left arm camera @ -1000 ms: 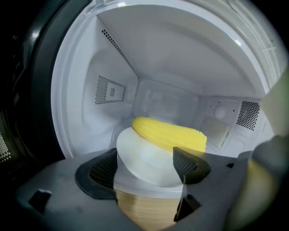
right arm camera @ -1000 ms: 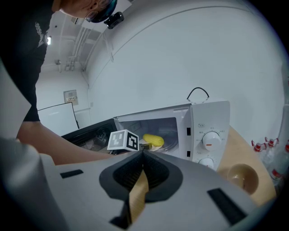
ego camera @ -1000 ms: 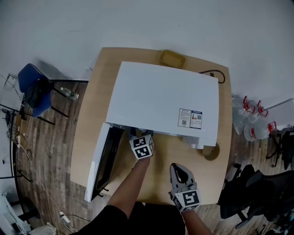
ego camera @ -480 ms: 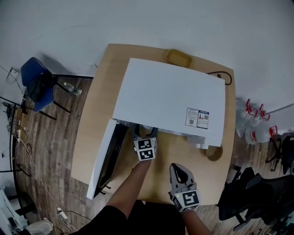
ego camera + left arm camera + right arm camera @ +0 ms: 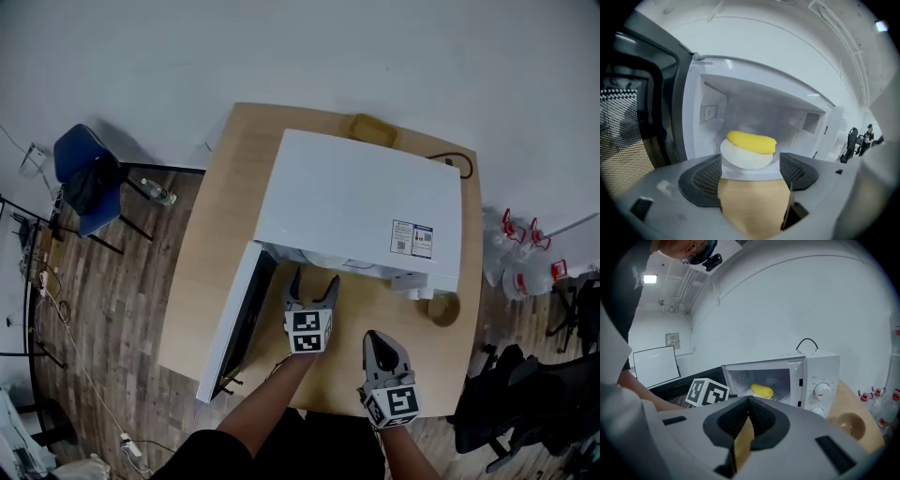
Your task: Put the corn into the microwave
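Note:
The yellow corn (image 5: 751, 141) lies on a white plate (image 5: 746, 157) inside the white microwave (image 5: 361, 211), whose door (image 5: 242, 323) hangs open at the left. The right gripper view also catches the corn (image 5: 761, 391) in the cavity. My left gripper (image 5: 312, 289) is open and empty, just outside the microwave's opening, its jaws wide apart with bare table between them. My right gripper (image 5: 384, 350) is shut and empty, nearer the table's front edge, right of the left one.
The microwave stands on a light wooden table (image 5: 216, 262). A small brown bowl (image 5: 442, 310) sits by the microwave's right front corner, a tan dish (image 5: 372, 128) behind it. A blue chair (image 5: 86, 178) and a black chair (image 5: 539, 398) flank the table.
My left gripper has drawn back out of the microwave toward me, jaws open, leaving the plate with corn inside. The right gripper has hardly moved.

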A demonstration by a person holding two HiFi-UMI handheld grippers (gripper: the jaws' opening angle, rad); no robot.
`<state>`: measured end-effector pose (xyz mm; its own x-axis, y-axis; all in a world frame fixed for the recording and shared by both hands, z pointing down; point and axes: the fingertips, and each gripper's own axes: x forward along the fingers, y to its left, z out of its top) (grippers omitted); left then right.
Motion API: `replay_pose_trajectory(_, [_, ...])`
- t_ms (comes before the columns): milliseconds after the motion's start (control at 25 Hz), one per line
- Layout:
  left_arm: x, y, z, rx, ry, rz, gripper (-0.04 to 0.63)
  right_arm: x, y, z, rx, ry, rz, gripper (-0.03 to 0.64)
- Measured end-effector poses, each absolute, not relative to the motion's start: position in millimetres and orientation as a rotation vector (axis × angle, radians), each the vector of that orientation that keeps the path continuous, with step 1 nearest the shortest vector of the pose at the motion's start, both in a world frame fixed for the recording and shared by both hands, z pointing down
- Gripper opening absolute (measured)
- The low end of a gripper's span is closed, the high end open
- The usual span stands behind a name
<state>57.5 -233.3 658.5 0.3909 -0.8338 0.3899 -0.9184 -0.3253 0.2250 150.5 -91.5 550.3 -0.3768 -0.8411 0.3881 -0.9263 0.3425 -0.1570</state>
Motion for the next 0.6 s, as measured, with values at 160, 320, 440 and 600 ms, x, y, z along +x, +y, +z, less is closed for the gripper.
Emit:
replay_pose_trajectory(160, [56,-203,634,2.280,-1.437,0.251,0.354,148,-80,541,1.651,-2.351,0.487,0.058])
replay_pose_trajectory(320, [55,-164,599,2.345,-1.328,0.218,0.353,142,-57,529,1.701,-2.329,0.457,0.058])
replay_pose_trajectory(440, [56,-131,567,2.425,-1.236,0.200,0.351,132,-37,517,1.724,-2.321,0.426,0.058])
replay_pose_trajectory(600, [47,-79,519,2.546,-1.120,0.171,0.351,111,-4,495,1.775,-2.318,0.414,0.058])
